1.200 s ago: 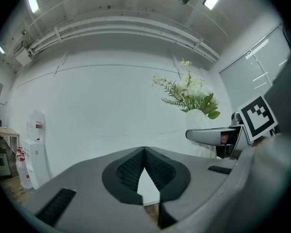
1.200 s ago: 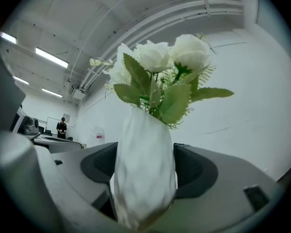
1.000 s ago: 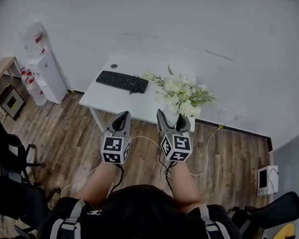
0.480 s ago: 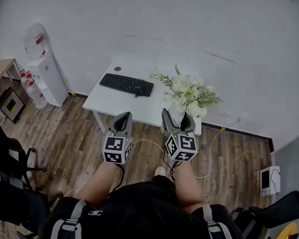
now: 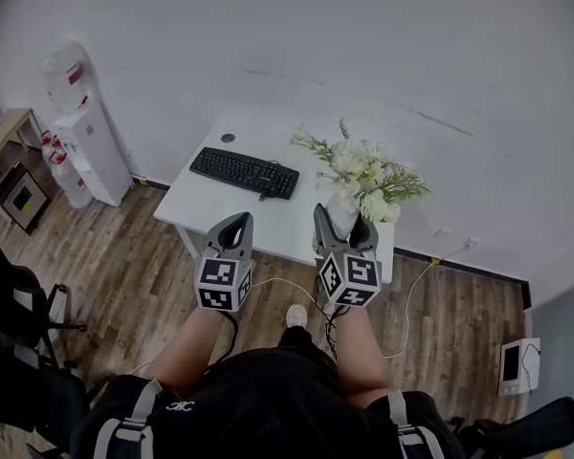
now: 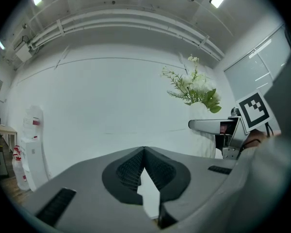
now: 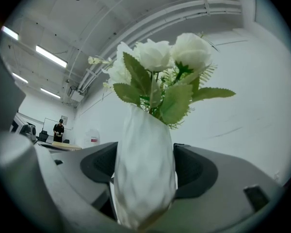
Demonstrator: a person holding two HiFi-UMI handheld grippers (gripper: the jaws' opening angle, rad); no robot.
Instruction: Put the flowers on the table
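The white vase (image 7: 144,169) of flowers (image 5: 364,172) is clamped between the fingers of the right gripper (image 5: 342,221) and held up near the counter's (image 5: 220,204) near right edge, not yet set down. The left gripper (image 5: 235,222) is closed on nothing. Lowering and release are judged left.

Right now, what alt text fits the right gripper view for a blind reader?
A white vase of white roses and green leaves stands clamped between two grey jaws. Behind it are a white wall and ceiling strip lights.
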